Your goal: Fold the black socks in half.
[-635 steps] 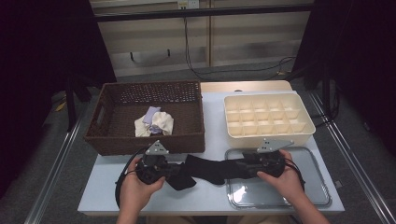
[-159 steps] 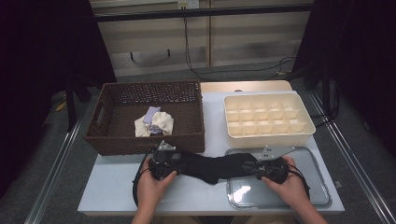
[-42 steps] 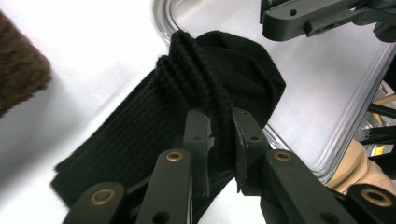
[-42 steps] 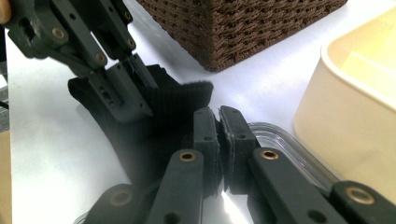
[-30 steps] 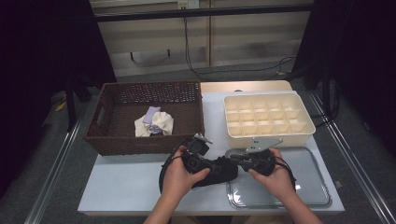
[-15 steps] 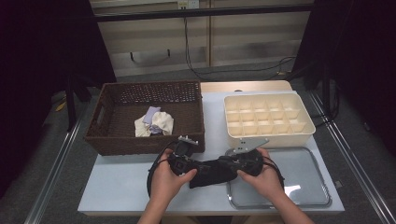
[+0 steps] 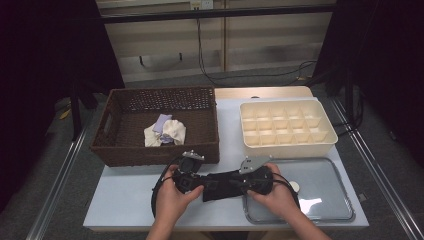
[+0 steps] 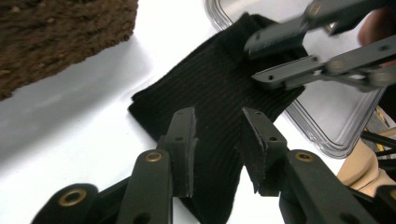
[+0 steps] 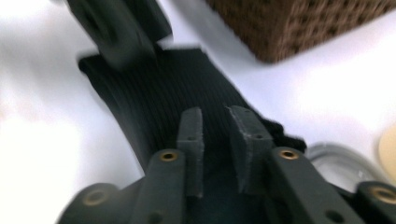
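High view | black sock (image 7: 222, 184) spans table (image 7: 125, 205)–tray (image 7: 345, 210) edge

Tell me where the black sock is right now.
In the high view the black sock lies on the table's near edge between the left gripper and the right gripper, just in front of the wicker basket, its right end over the clear tray.

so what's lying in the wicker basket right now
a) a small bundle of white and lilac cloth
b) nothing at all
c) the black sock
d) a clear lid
a: in the high view a small bundle of white and lilac cloth lies on the floor of the wicker basket, while the black sock is out on the table in front of it, between the two grippers.
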`<action>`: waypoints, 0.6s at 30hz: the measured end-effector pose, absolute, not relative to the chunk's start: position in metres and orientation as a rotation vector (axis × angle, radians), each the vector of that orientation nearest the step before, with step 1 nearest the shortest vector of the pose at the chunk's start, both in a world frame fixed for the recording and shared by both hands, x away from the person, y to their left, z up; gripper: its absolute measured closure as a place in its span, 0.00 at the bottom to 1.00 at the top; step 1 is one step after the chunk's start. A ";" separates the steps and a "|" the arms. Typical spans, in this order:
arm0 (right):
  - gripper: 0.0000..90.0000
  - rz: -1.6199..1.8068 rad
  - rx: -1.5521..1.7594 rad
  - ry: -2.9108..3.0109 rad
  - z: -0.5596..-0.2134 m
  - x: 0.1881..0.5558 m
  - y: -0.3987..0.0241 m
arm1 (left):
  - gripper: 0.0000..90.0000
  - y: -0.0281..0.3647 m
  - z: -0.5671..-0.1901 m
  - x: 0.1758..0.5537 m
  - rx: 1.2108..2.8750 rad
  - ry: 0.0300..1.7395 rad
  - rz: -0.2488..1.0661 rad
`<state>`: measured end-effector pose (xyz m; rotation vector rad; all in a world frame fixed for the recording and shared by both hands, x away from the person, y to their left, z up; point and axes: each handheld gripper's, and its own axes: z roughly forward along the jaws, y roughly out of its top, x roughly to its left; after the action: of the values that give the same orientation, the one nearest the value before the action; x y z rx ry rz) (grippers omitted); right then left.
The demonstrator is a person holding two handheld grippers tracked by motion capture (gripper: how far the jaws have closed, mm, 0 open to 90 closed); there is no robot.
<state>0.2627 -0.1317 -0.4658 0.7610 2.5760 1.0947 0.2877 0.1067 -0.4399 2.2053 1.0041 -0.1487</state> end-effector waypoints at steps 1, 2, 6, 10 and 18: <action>0.90 1.082 0.766 2.575 -0.468 0.262 -0.134 | 0.69 0.108 -0.440 0.288 2.196 1.015 -0.141; 0.92 1.110 0.768 2.573 -0.470 0.263 -0.135 | 0.68 0.111 -0.441 0.288 2.195 1.014 -0.128; 0.96 1.144 0.806 2.557 -0.473 0.261 -0.141 | 0.67 0.120 -0.444 0.288 2.174 1.057 -0.151; 0.97 1.153 0.801 2.544 -0.475 0.259 -0.141 | 0.67 0.123 -0.450 0.286 2.173 1.082 -0.169; 0.97 1.170 0.812 2.536 -0.475 0.259 -0.142 | 0.71 0.118 -0.462 0.284 2.232 1.072 -0.171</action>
<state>0.2588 -0.1419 -0.4754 0.8117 2.5365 1.1698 0.2845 0.1177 -0.4622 2.2316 1.0723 -0.1714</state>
